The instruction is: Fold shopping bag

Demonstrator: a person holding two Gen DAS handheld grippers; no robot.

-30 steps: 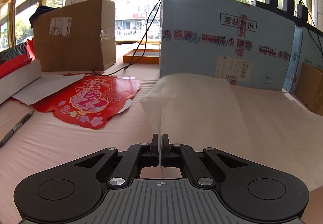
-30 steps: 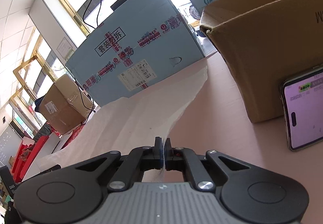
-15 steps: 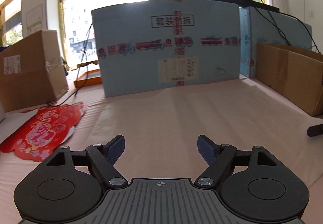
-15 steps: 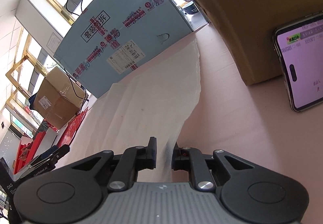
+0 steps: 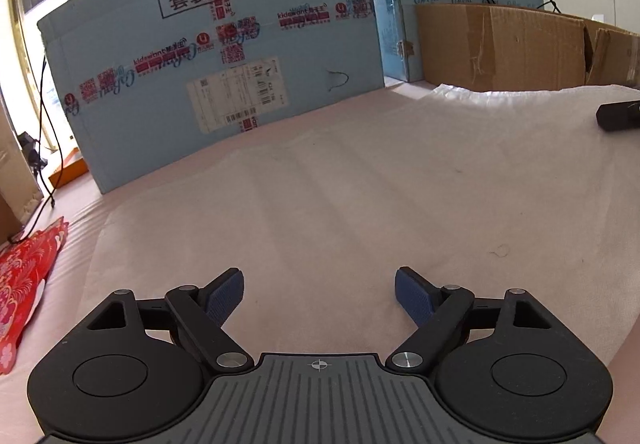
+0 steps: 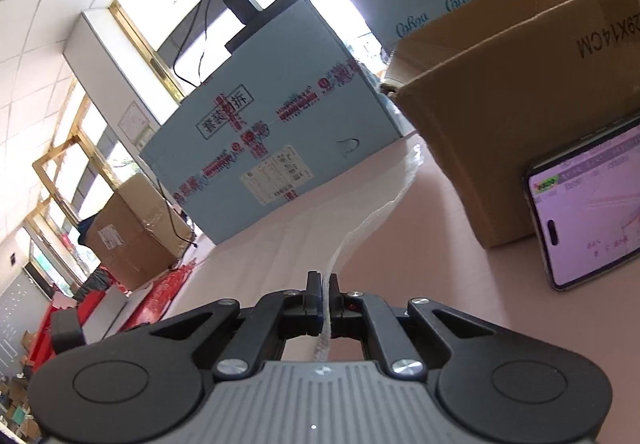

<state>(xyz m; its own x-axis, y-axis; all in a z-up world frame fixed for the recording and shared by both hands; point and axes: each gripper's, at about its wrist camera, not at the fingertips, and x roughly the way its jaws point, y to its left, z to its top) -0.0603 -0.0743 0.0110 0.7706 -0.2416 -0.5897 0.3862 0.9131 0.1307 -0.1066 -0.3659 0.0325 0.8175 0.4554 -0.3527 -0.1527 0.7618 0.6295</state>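
A thin, translucent white shopping bag (image 5: 360, 184) lies spread flat on the pink table. In the left wrist view my left gripper (image 5: 319, 280) hovers over the bag's near part; its jaws are opening wide and nothing is between the blue pads. In the right wrist view my right gripper (image 6: 325, 282) is shut on the shopping bag's (image 6: 372, 220) right edge, which runs away from the jaws as a raised white ridge. A dark tip of the right gripper (image 5: 618, 116) shows at the far right of the left wrist view.
A large blue carton (image 5: 224, 56) stands behind the bag. A brown cardboard box (image 5: 500, 44) sits at the back right with a lit phone (image 6: 588, 212) leaning on it. A red paper decoration (image 5: 24, 276) lies at the left, another brown box (image 6: 136, 232) beyond it.
My left gripper let go of the bag, opened wide and swung right; the bag now lies flat. My right gripper loosened briefly and has shut on the bag's edge again.
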